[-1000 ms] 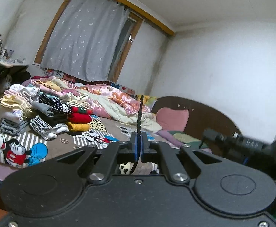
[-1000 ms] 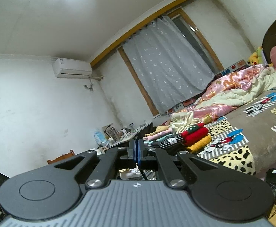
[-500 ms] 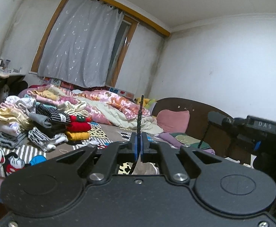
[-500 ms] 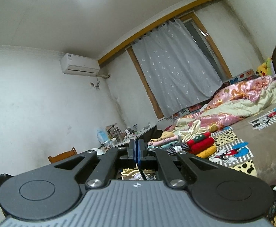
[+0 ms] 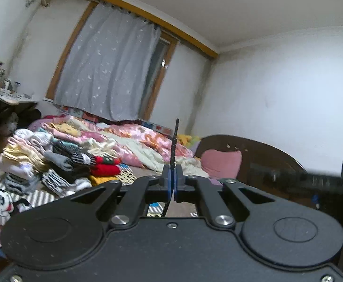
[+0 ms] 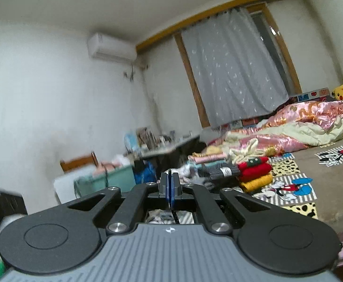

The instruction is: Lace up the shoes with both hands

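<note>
Left hand-held gripper (image 5: 172,176): matte black plastic body w/ two round hubs, angled link arms, silver screw heads; blue pads pressed together, clamped on dark shoelace (image 5: 174,141). Lace: thin, round, braided w/ pale flecks, stiff end poking straight up above pads, lower run dropping below them out of view.

Right hand-held gripper (image 6: 169,185): same black arms, ribbed grey cover plate at rear; blue pads closed tight on second dark lace end (image 6: 169,171), only short tip showing above pads, thin strand slanting down beneath. Shoe itself not visible in either view.

Bed (image 6: 331,178): brown blanket w/ cartoon-mouse & leopard-spot patches, striped panels.
Folded clothes pile (image 5: 61,162): knits, red, mustard, grey, black/white stripes, stacked at bed's edge.
Quilt (image 5: 147,138): glossy pink satin, floral, rumpled; cream cover bunched beside it.
Pillow (image 5: 220,164): pink, soft, squarish, leaning on curved dark-wood headboard (image 5: 260,150).
Curtain (image 5: 110,70): grey fabric, small white motifs, hanging in soft folds over wood-framed window.
Air conditioner (image 6: 111,47): white, boxy, high on wall.
Tabletop (image 6: 169,145): cluttered w/ small bottles & boxes, blurred.
Chair (image 6: 77,162): wooden back, near wall.
Plush toy (image 6: 341,91): yellow, far end of bed.
</note>
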The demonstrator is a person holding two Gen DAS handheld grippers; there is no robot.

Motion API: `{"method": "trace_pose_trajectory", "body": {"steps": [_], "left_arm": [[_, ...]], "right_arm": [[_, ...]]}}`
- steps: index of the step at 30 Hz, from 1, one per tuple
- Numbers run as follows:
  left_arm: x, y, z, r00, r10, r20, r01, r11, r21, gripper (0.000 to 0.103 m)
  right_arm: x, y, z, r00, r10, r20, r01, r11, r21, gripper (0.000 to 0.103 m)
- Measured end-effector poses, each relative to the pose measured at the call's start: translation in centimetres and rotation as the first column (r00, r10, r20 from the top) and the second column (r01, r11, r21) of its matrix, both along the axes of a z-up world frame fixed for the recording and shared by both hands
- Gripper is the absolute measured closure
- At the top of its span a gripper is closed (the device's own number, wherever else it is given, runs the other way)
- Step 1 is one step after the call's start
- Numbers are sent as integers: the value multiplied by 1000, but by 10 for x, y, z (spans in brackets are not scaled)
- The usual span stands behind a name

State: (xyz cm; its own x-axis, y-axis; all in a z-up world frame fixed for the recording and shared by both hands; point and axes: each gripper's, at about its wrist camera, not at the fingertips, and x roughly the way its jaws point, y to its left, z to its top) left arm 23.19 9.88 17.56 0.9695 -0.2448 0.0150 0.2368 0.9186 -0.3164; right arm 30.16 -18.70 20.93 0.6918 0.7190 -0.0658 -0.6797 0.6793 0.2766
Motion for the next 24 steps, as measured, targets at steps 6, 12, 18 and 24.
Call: {"method": "trace_pose_trajectory", "body": {"steps": [6, 12, 18, 24], "left_arm": [[5, 9, 12, 1000, 13, 19, -12, 1000, -21, 103], [10, 28, 14, 999, 46, 24, -45, 998, -52, 103], [34, 35, 5, 997, 60, -53, -60, 998, -6, 103], [39, 13, 38, 1000, -11, 10, 11, 1000, -1, 103]], "right_arm": [[-4, 17, -10, 1000, 21, -17, -22, 998, -60, 99], [-1, 18, -23, 999, 14, -52, -19, 996, -89, 99], [8, 15, -42, 996, -29, -86, 18, 991, -134, 99], [15, 14, -53, 993, -45, -108, 31, 992, -123, 99]]}}
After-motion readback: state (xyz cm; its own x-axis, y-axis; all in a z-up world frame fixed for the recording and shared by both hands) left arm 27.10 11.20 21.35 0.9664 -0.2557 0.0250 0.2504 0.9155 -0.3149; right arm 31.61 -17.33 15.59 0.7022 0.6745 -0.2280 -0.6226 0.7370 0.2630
